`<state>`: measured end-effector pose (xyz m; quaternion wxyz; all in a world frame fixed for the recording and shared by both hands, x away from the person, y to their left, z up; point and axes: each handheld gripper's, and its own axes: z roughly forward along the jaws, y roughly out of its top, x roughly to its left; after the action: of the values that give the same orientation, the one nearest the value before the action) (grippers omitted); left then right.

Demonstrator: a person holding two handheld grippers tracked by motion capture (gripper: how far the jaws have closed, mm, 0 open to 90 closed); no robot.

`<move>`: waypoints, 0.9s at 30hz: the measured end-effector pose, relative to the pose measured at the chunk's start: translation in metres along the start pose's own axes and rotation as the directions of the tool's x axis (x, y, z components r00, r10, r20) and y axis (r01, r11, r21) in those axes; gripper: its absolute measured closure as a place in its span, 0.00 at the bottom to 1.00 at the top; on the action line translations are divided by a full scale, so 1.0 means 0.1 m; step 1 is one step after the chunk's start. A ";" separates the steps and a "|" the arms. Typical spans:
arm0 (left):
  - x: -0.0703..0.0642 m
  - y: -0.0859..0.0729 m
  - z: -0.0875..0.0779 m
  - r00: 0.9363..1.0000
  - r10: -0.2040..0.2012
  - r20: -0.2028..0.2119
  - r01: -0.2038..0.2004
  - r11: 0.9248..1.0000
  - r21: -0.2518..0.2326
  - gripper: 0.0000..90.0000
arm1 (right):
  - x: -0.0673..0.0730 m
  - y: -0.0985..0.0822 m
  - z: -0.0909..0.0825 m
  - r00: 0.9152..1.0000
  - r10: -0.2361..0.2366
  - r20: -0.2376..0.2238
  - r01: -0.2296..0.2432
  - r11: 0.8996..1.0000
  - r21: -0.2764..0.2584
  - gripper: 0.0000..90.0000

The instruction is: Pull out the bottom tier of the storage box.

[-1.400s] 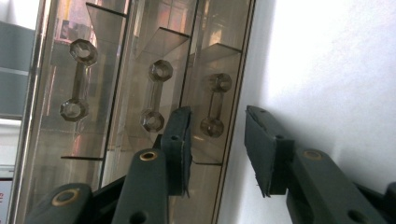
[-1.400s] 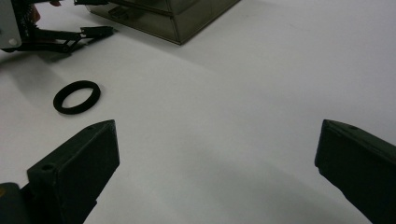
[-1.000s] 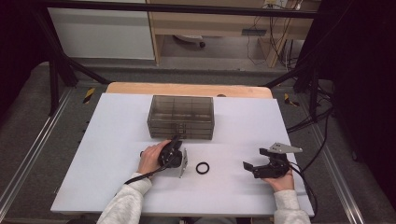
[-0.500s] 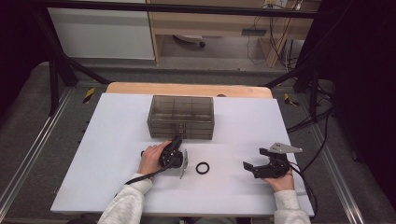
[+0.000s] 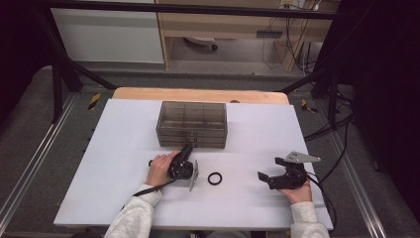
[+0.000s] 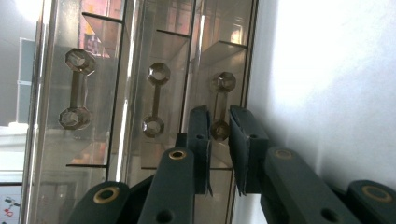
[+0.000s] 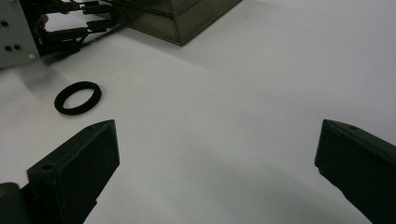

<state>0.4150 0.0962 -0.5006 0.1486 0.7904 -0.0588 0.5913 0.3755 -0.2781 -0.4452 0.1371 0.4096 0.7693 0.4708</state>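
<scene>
The left gripper [image 5: 187, 151] lies turned on its side at the front face of the smoky clear drawer cabinet [image 5: 192, 124], which stands at about 12 o'clock from the table's [image 5: 114, 163] middle, near the far edge of the white top. In the left gripper view its jaws have just been closing and stand narrow on either side of the lowest drawer's handle [image 6: 220, 106]; whether the pads press on it I cannot tell. Two more handles show beside it: the middle drawer handle [image 6: 157, 99] and the top drawer handle [image 6: 76, 88]. A black ring [image 5: 214, 178] lies flat at 3 o'clock from the left hand [image 5: 159, 168], just beside the gripper's grey plate and apart from it. The right gripper [image 5: 270, 172] rests near the table's front right, at 3 o'clock from the ring and well apart; its jaws stand wide open, holding nothing, with bare white top between them. Open tabletop runs left of the cabinet to the 9 o'clock edge, and between ring and right gripper.
</scene>
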 end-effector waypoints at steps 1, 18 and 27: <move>0.00 0.00 0.00 1.000 0.002 -0.004 -0.002 1.000 -0.004 0.87 | 0.00 0.00 0.00 1.000 -0.001 0.000 0.001 1.000 0.000 0.00; -0.04 0.01 0.00 0.997 0.065 -0.033 -0.065 0.998 0.005 0.88 | 0.00 0.00 0.00 1.000 0.000 0.001 0.000 1.000 0.000 0.00; -0.04 0.01 0.00 0.998 0.062 -0.031 -0.062 0.998 0.007 0.88 | 0.00 0.00 0.00 1.000 0.000 0.001 0.000 1.000 0.000 0.00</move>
<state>0.4132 0.0946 -0.5042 0.1284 0.7792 -0.0792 0.6083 0.3755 -0.2780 -0.4453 0.1374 0.4100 0.7691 0.4706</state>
